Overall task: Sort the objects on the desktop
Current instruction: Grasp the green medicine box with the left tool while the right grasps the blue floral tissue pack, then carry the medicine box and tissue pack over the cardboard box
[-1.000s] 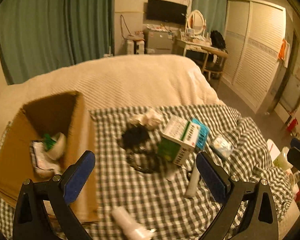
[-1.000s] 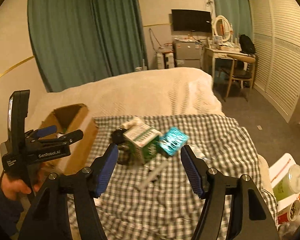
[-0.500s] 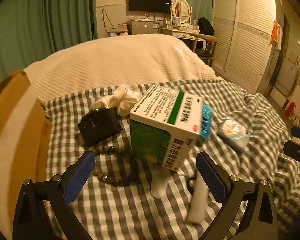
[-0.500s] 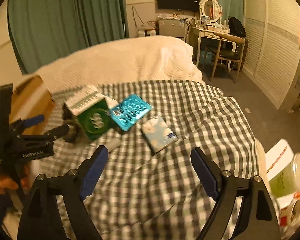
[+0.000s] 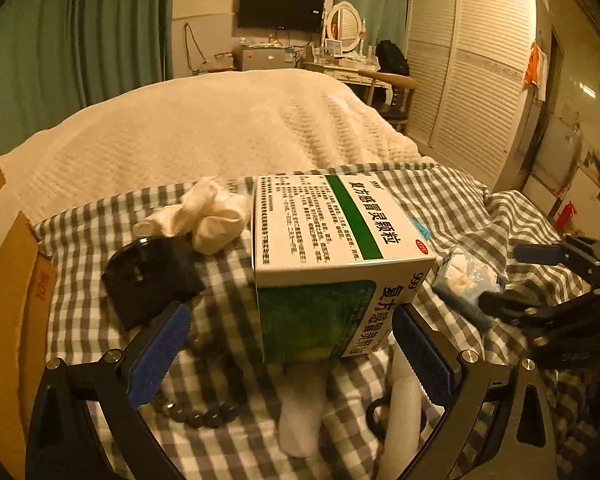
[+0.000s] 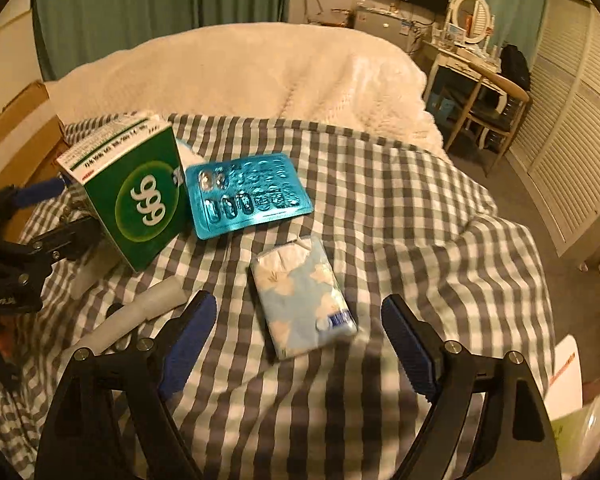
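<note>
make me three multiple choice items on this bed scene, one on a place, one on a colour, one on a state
1. Where does the shiny turquoise pill blister sheet lie?
A. leaning against the green and white cardboard medicine box
B. inside a brown carton
C. under the pale blue flowered tissue pack

2. What colour is the checked cloth?
A. red and white
B. grey and white
C. plain yellow

3. How is the right tool?
A. shut on the tissue pack
B. shut, empty
C. open, either side of the tissue pack's near end

Answers: 1 A, its edge rests on the box's side; 2 B, grey and white squares show; 3 C, both pads stand clear of the pack.
</note>
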Motion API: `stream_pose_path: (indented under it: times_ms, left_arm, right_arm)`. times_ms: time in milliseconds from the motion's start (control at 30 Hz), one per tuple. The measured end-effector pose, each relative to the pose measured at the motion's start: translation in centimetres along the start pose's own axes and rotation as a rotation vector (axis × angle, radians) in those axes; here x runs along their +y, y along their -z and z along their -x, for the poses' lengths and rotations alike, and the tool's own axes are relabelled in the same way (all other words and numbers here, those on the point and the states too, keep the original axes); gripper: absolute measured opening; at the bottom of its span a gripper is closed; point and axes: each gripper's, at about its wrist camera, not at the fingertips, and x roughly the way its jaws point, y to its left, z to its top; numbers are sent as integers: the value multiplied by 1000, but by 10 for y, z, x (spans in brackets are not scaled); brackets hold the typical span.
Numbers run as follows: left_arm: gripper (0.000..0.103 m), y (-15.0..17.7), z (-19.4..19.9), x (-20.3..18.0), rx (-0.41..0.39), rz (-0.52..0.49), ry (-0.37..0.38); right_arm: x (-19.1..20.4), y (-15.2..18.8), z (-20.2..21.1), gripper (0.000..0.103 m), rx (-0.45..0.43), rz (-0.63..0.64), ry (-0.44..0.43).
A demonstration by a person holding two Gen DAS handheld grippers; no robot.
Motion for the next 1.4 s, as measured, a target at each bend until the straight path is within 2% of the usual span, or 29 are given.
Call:
stream_pose_path:
  times_ms: [233, 367, 467, 500, 567, 633, 700, 733, 767, 800, 967, 1133, 1400]
  left_arm:
    - [103, 4, -5, -15, 31, 26, 7]
    - [103, 4, -5, -23, 35, 54, -17]
    - [103, -1, -11, -33, 29, 39, -39]
    - [103, -3, -13, -36, 18, 21, -57]
    - [103, -6, -17, -39, -1, -3, -83]
    - [103, -9, -21, -38, -13, -15, -83]
    - [103, -11, -21, -34, -30, -2, -76]
    - [99, -11, -21, -32, -32, 6, -68]
    - [87, -12, -21, -30, -29, 20, -45]
    - [81, -12, -21, -28, -23, 26, -34]
    - [81, -7, -11, -22, -16, 45, -17]
    - [80, 2, 16, -9, -16, 110, -15]
    - [80, 6, 73, 1, -52, 161, 4]
  right_arm:
    - [18, -5, -37, 85, 65, 84, 63]
    - [18, 0, -46, 84, 102, 85, 78]
    - [16, 3, -48, 83, 114, 60, 76]
    - [16, 4, -46, 82, 112, 57, 76]
    - [16, 7, -43, 67, 108, 57, 80]
    - [17, 7, -43, 60, 108, 50, 78]
    - [17, 9, -39, 59, 97, 42, 77]
    - [16, 10, -37, 59, 92, 39, 80]
    - [14, 10, -36, 58, 88, 34, 85]
    - [13, 10, -35, 58, 85, 27, 88]
    - [11, 10, -26, 58, 71, 8, 86]
    - [18, 7, -8, 58, 53, 16, 91]
    - [36, -1, 57, 58, -29, -28, 71]
